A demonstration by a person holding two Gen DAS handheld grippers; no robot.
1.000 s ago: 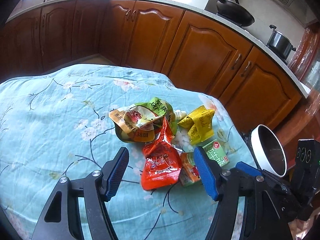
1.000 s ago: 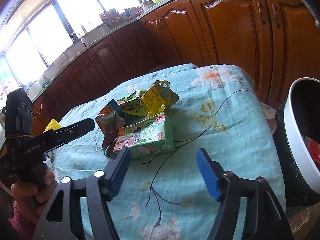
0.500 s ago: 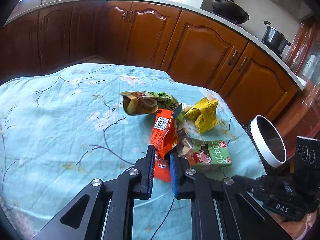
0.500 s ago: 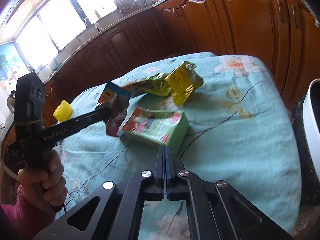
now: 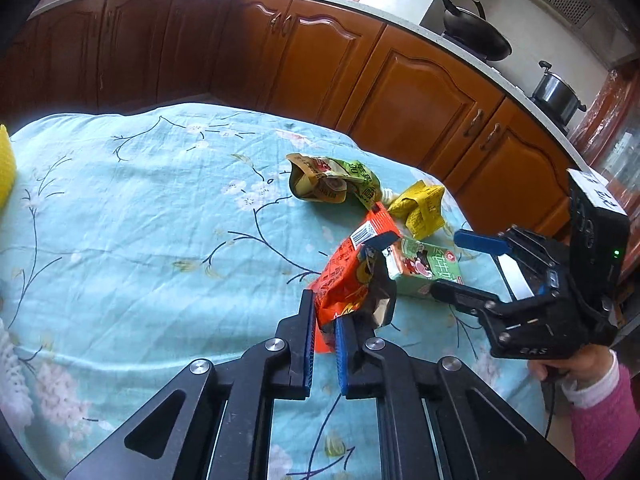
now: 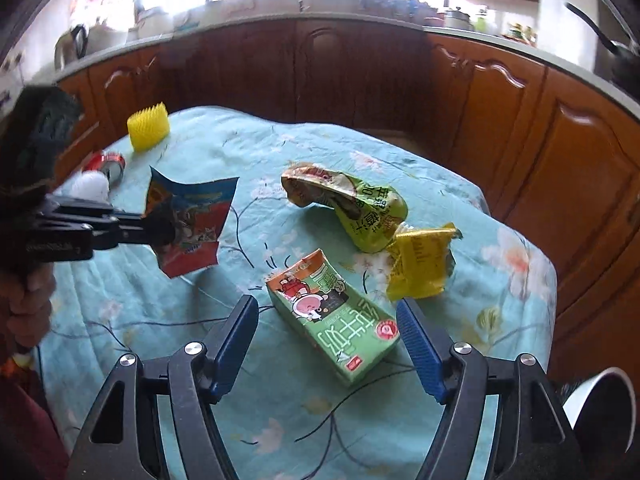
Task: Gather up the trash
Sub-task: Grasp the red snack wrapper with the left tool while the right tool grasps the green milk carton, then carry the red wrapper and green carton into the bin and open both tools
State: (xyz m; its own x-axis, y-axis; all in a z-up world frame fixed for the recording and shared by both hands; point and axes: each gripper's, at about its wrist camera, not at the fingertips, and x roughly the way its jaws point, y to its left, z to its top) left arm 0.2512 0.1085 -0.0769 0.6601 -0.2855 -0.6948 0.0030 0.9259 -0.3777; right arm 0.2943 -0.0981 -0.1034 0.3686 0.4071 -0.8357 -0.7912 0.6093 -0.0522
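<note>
Milk carton (image 6: 336, 316) lies flat on the tabletop (image 6: 400, 412), bracketed by the released right tongs (image 6: 326, 342); light, crushable, best pinched across its sides. Left tongs (image 5: 322, 344) clench a limp orange wrapper (image 5: 348, 276), lifted.

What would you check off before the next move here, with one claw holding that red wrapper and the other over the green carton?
1. Left claw shut on red wrapper: ok.
2. Wrapper lifted off the tablecloth: ok.
3. Right claw open, fingers either side of green carton: ok.
4. Carton gripped: not ok, not yet.
5. Bin within view at the table edge: ok.
6. Room left inside the bin: cannot tell.
</note>
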